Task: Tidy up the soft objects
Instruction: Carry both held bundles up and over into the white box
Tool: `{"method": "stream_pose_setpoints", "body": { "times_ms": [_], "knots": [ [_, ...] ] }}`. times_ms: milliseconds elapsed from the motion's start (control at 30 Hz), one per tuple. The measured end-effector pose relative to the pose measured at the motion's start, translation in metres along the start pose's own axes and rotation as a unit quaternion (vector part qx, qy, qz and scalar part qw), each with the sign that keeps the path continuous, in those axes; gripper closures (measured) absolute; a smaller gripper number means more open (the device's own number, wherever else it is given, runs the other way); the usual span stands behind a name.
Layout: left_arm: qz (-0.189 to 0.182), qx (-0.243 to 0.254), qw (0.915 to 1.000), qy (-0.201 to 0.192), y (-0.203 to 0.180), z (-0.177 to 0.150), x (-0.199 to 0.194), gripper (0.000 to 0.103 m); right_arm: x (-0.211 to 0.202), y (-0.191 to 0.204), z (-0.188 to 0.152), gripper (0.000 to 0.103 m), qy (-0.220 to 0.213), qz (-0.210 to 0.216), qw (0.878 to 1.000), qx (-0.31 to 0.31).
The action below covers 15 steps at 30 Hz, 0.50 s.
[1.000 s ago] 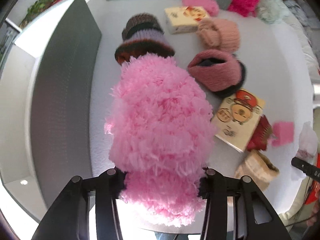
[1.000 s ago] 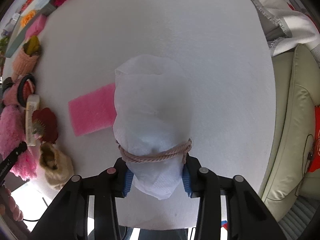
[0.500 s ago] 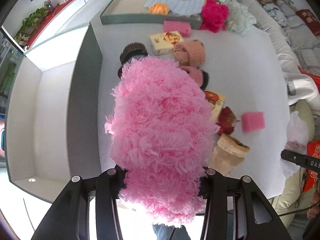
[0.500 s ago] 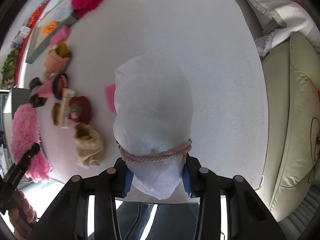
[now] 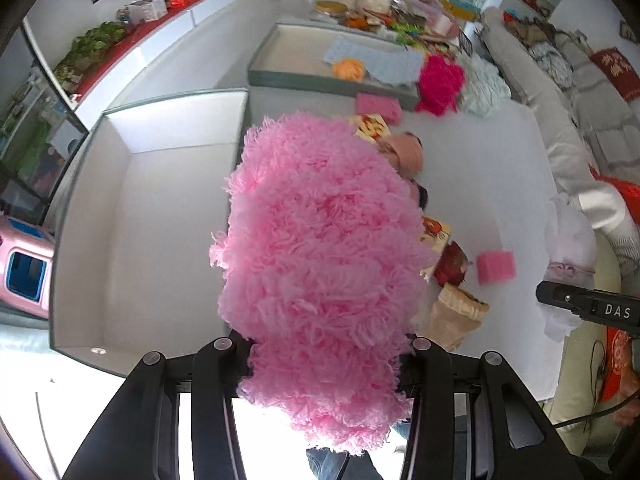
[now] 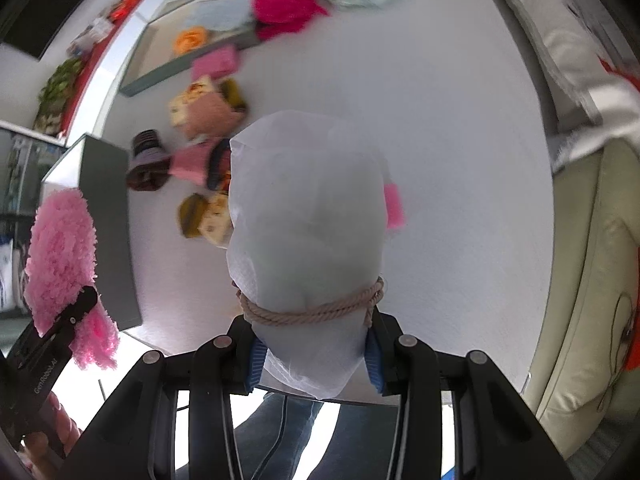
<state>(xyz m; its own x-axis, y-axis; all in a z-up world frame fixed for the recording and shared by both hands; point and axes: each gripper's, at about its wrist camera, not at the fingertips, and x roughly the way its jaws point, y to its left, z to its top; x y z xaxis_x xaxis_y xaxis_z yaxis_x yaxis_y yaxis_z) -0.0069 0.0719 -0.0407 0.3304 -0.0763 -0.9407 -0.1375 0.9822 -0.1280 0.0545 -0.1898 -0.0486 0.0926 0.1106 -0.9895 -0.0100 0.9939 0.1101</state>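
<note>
**Both tongs loaded, held above the table**

Fluffy pink item [image 5: 320,264]: pinched at its near end between the left gripper [image 5: 322,354] jaws, rest of it sticking out far past the fingertips. It hides most of the middle of the left wrist view. Left of it sits an open white box [image 5: 132,216]; right of it, the white table [image 5: 492,168].

White fabric pouch [image 6: 306,216]: the right gripper [image 6: 316,354] jaws are pressed onto its neck, just near of the beige cord [image 6: 316,312] tied round it. The blue pads [image 6: 256,360] touch the fabric on both sides. Pouch body extends far past the tips.

Around them on the table: pink sponge [image 5: 495,267] right of the fluffy item, beige knit pouch [image 5: 456,316] near it, dark red item [image 5: 450,266] between them, printed cards, knit hats further back. Far end: grey tray [image 5: 320,76] with orange and pale blue pieces, magenta fluffy item [image 5: 438,84] at its right corner.

Right wrist view shows the left gripper at the left edge, well apart from the pouch.
</note>
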Motion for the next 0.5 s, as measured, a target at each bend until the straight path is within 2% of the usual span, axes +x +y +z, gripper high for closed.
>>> {"method": "stream_pose_setpoints", "body": {
  "times_ms": [233, 500],
  "knots": [
    [0.018, -0.043, 0.9987, -0.021, 0.035, 0.003, -0.013, 0.056, -0.004, 0.053, 0.012, 0.059, 0.004, 0.003, 0.998, -0.058],
    [0.038, -0.098, 0.9937, -0.04, 0.074, 0.006, -0.025, 0.056, -0.007, 0.123, 0.025, 0.059, 0.008, 0.013, 0.99, -0.139]
  ]
}}
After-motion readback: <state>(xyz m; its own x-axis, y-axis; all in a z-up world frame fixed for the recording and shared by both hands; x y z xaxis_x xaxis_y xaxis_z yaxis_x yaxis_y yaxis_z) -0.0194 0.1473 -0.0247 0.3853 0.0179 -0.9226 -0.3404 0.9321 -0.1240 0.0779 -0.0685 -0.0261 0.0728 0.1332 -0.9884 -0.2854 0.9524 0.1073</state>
